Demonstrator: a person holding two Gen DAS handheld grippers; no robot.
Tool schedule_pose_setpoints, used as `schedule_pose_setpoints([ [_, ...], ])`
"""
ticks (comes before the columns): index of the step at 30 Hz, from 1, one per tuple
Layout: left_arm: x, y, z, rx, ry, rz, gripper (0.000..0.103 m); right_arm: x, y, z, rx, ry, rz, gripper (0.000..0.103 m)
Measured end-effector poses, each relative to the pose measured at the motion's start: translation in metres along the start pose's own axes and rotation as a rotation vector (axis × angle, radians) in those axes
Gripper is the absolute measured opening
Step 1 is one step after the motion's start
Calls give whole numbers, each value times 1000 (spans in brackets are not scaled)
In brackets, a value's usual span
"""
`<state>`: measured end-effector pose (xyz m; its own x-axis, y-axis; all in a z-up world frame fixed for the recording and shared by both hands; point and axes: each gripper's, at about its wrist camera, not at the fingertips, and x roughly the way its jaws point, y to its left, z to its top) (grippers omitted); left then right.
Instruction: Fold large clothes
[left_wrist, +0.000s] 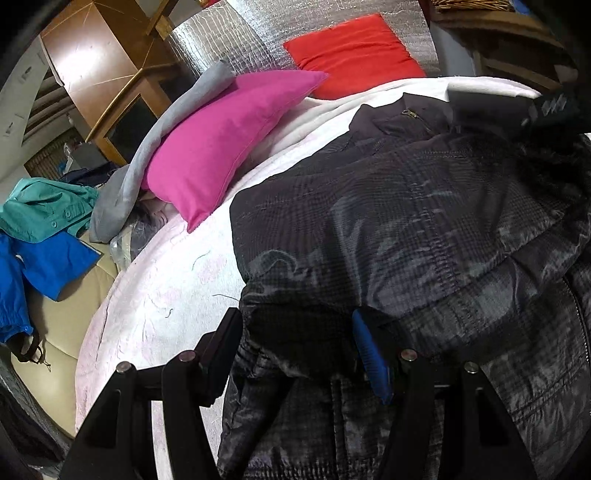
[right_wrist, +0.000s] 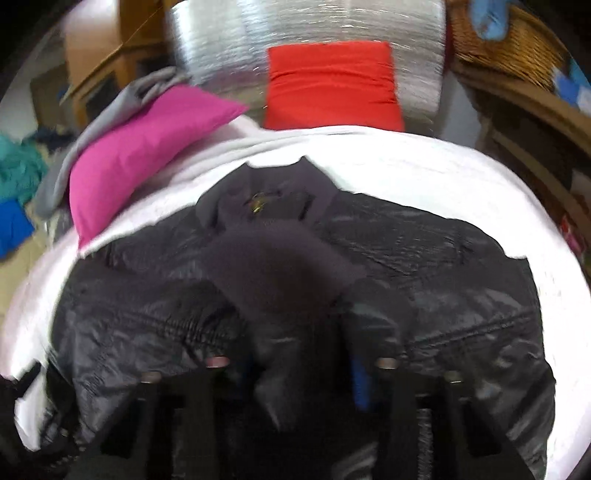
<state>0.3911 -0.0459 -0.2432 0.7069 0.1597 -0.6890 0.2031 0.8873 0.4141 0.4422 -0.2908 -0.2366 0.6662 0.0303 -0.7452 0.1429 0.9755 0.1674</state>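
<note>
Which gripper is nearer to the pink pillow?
Left. The left gripper holds the dark jacket at its edge facing the pink pillow; the right gripper grips jacket fabric farther away.

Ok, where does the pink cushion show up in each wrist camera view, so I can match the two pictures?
Left wrist view: the pink cushion sits upper left of centre, lying on the white blanket, left of the dark jacket.
Right wrist view: the pink cushion is at the upper left, blurred, again left of the dark jacket.
Shared landmark: the red cushion against the silver wall, behind the blanket.
</note>
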Motion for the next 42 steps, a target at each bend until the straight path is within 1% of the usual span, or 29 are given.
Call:
schedule_pose_setpoints([
  [3, -1, 0, 0, 5, -2, 1, 63, -14, -42, 1, 193, 34, 107, 31],
  [6, -3, -2, -2, 5, -4, -2, 63, -25, -88, -14, 368, 80, 192, 31],
  [7, -3, -2, -2, 8, -6, -3, 63, -26, -100, -19, 408, 92, 210, 31],
  [10, -2, -2, -1, 12, -6, -3, 63, -30, -139, -43, 546, 126, 280, 37],
  [11, -2, -2, -1, 12, -5, -3, 63, -31, -147, -48, 575, 132, 298, 45],
  [12, -2, -2, -1, 10, -8, -5, 63, -31, -154, -52, 601, 136, 325, 51],
  [13, -2, -2, -1, 9, -6, -5, 63, -30, -159, -52, 618, 138, 365, 53],
  [14, -1, -2, 0, 9, -6, -3, 63, -29, -161, -51, 627, 142, 391, 58],
  [15, -1, -3, 0, 11, -6, 0, 63, -27, -161, -51, 630, 142, 406, 63],
  [17, -1, -4, 0, 17, -7, 7, 63, -29, -160, -50, 626, 131, 414, 68],
  [21, 0, -4, 0, 24, -9, 8, 63, -26, -159, -48, 636, 134, 423, 70],
  [25, 0, -3, 1, 21, -7, 0, 63, -22, -167, -51, 692, 117, 448, 70],
  [26, 0, -3, 1, 22, -8, 0, 63, -19, -167, -51, 694, 111, 444, 70],
  [27, 0, -3, 1, 22, -8, 0, 63, -20, -167, -52, 682, 109, 425, 57],
  [28, 0, -3, 1, 21, -8, 0, 63, -22, -165, -50, 649, 103, 379, 42],
  [29, 0, -3, 1, 20, -8, -2, 63, -24, -161, -47, 609, 93, 341, 22],
  [30, 0, -2, 1, 19, -7, -3, 63, -30, -158, -44, 584, 65, 325, 15],
  [31, 0, -2, 1, 17, -7, -5, 63, -35, -157, -42, 576, 38, 328, 13],
  [35, -3, -1, 2, 11, -13, -7, 63, -61, -151, -29, 517, -97, 343, 13],
  [37, -6, 3, 5, -8, -28, -8, 63, -64, -150, -27, 490, -120, 316, 13],
  [39, -9, 10, 8, -48, -35, -5, 63, -55, -155, -28, 482, -95, 273, 13],
  [40, -8, 16, 9, -80, -31, -10, 63, -42, -162, -30, 508, -47, 256, 13],
  [41, -6, 20, 10, -100, -18, -20, 63, -31, -169, -33, 541, 11, 261, 13],
  [42, -3, 21, 10, -110, -3, -32, 63, -15, -181, -41, 619, 99, 293, 13],
])
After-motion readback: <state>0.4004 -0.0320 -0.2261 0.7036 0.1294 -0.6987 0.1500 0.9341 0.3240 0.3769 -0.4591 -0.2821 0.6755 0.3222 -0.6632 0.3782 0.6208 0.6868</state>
